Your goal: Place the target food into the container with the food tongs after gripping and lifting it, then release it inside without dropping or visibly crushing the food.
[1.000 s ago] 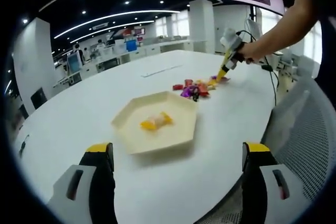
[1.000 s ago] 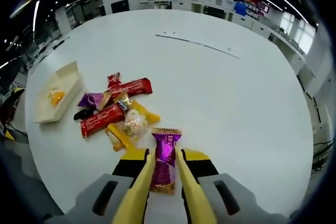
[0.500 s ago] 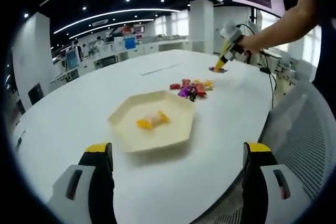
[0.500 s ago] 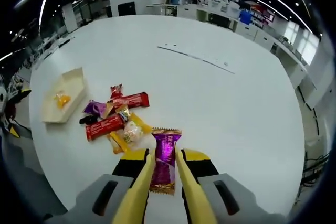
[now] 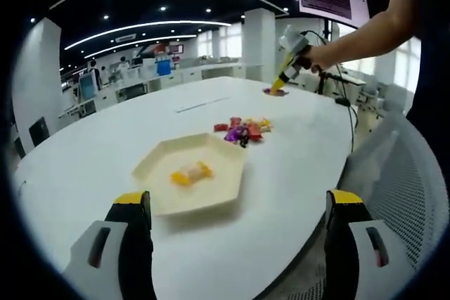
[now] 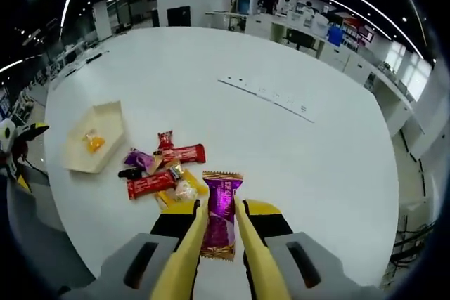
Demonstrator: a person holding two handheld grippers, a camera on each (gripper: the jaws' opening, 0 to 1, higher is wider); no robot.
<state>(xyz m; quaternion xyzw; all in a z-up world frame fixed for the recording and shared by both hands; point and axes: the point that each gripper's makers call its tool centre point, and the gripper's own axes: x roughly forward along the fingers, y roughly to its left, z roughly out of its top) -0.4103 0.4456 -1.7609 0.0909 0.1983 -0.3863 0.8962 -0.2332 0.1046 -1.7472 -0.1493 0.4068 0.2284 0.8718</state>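
Candy in a purple wrapper [image 6: 221, 210] is clamped between the closed jaws of the right gripper [image 6: 220, 233], held in the air above the white table [image 6: 295, 152] and well apart from the cream tray [image 6: 98, 147]. Left gripper [image 5: 238, 226] has its jaws wide apart with nothing between them, near the tray [image 5: 158, 199], where one yellow candy [image 5: 190, 173] lies. Beside the tray, a small pile of candies [image 6: 163, 171] rests on the table.

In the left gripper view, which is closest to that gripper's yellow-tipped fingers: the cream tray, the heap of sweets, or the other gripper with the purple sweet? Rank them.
1. The cream tray, just ahead of the left gripper on the white table, with a yellow sweet in it.
2. The heap of sweets, beyond the tray, slightly right.
3. The right gripper, farthest, raised upper right, holding the purple sweet.
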